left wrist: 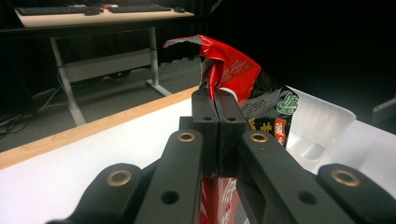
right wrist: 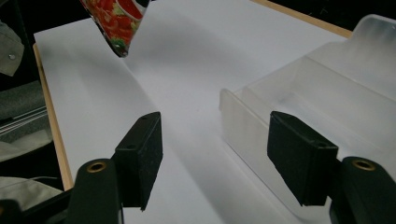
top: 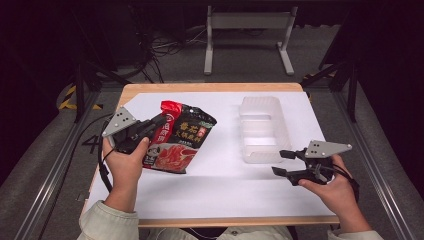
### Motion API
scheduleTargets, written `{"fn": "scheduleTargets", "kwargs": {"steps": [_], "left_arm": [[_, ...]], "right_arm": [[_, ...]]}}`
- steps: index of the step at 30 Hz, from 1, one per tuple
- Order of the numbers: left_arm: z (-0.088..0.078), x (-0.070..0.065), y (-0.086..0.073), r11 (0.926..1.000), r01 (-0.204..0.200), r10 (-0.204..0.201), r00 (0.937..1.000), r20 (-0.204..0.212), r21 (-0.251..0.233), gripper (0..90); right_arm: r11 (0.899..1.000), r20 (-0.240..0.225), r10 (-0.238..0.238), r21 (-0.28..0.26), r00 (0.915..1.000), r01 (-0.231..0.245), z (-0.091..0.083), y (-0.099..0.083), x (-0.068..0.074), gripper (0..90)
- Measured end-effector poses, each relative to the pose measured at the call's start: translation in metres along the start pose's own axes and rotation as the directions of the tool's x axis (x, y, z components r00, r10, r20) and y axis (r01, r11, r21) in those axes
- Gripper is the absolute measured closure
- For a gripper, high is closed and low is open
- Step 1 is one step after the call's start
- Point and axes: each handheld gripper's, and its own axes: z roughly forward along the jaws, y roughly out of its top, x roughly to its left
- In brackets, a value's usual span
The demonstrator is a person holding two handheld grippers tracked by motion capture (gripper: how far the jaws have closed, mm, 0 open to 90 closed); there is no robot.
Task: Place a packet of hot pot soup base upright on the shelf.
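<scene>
Clearly, left tongs (top: 156, 123) clamp a Chinese-lettered red-black pouch (top: 181, 136).

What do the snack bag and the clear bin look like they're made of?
Snack bag: probably thin plastic film, glossy; it crinkles and reflects light where the left gripper pinches it. Clear bin: apparently rigid, frosted translucent plastic; the white table surface shows through its walls.

I see a black bag (top: 179, 138) with a red top, red food pictures and yellow letters, left of a see-through milky tray (top: 262, 131), on a white sheet (top: 215, 185) over a light brown wooden table (top: 210, 87).
</scene>
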Motion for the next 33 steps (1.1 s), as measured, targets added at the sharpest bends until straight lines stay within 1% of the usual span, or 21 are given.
{"fn": "scheduleTargets", "kwargs": {"steps": [2,4,5,6,7,8,11,12,16,19,20,21,24,27,33], "left_arm": [[0.0,-0.003,0.0,1.0,-0.005,0.005,1.0,-0.001,-0.005,89.1],[0.0,-0.007,0.0,0.9999,-0.01,0.01,0.9999,-0.011,-0.011,89.1],[0.0,-0.007,0.0,0.9999,-0.01,0.01,0.9999,-0.011,-0.011,89.1],[-0.001,-0.009,0.0,0.9998,-0.011,0.01,0.9998,-0.016,-0.016,89.1],[-0.001,-0.01,-0.001,0.9998,-0.009,0.008,0.9998,-0.019,-0.015,89.1],[-0.001,-0.012,-0.001,0.9998,-0.017,0.017,0.9996,-0.023,-0.013,89.1],[-0.002,-0.017,-0.001,0.9997,-0.021,0.021,0.9993,-0.03,-0.012,89.1],[-0.003,-0.018,-0.001,0.9997,-0.023,0.022,0.9992,-0.033,-0.013,89.0],[-0.005,-0.022,-0.002,0.9992,-0.036,0.036,0.9987,-0.036,-0.019,89.1],[-0.007,-0.024,-0.002,0.9993,-0.036,0.036,0.9988,-0.035,-0.013,89.0],[-0.007,-0.024,-0.002,0.9993,-0.036,0.036,0.9988,-0.035,-0.013,89.0],[-0.007,-0.025,-0.003,0.9994,-0.03,0.03,0.9989,-0.037,-0.018,89.0],[-0.01,-0.027,-0.003,0.9994,-0.029,0.028,0.9987,-0.043,-0.02,89.0],[-0.012,-0.029,-0.004,0.9993,-0.031,0.029,0.9986,-0.045,-0.023,89.0],[-0.01,-0.032,-0.004,0.9993,-0.027,0.026,0.9992,-0.03,-0.026,89.0]], "right_arm": [[1.0,-0.013,-0.01,-0.004,0.9999,0.01,0.004,0.008,0.002,35.9],[1.0,-0.026,-0.014,-0.013,0.9996,0.014,0.008,0.016,0.003,35.9],[1.0,-0.026,-0.014,-0.013,0.9996,0.014,0.008,0.016,0.003,35.9],[0.999,-0.037,-0.021,-0.027,0.9991,0.02,0.013,0.024,0.003,35.9],[0.999,-0.037,-0.021,-0.027,0.9991,0.02,0.013,0.024,0.003,35.9],[0.999,-0.041,-0.022,-0.031,0.9989,0.021,0.015,0.027,0.004,35.9],[0.999,-0.063,-0.031,-0.04,0.9975,0.028,0.024,0.038,0.005,36.0],[0.998,-0.069,-0.044,-0.04,0.9966,0.042,0.03,0.043,0.005,35.9],[0.997,-0.094,-0.067,-0.05,0.9933,0.062,0.044,0.059,0.008,35.5],[0.995,-0.109,-0.084,-0.059,0.9905,0.078,0.056,0.07,0.011,35.1],[0.995,-0.109,-0.084,-0.059,0.9905,0.078,0.056,0.07,0.011,35.1],[0.995,-0.117,-0.089,-0.061,0.9891,0.082,0.06,0.075,0.012,34.9],[0.994,-0.126,-0.089,-0.071,0.988,0.08,0.069,0.083,0.013,34.0],[0.994,-0.147,-0.078,-0.091,0.9861,0.065,0.079,0.091,0.013,32.8],[0.991,-0.162,-0.093,-0.109,0.9825,0.076,0.097,0.103,0.017,31.1]]}}
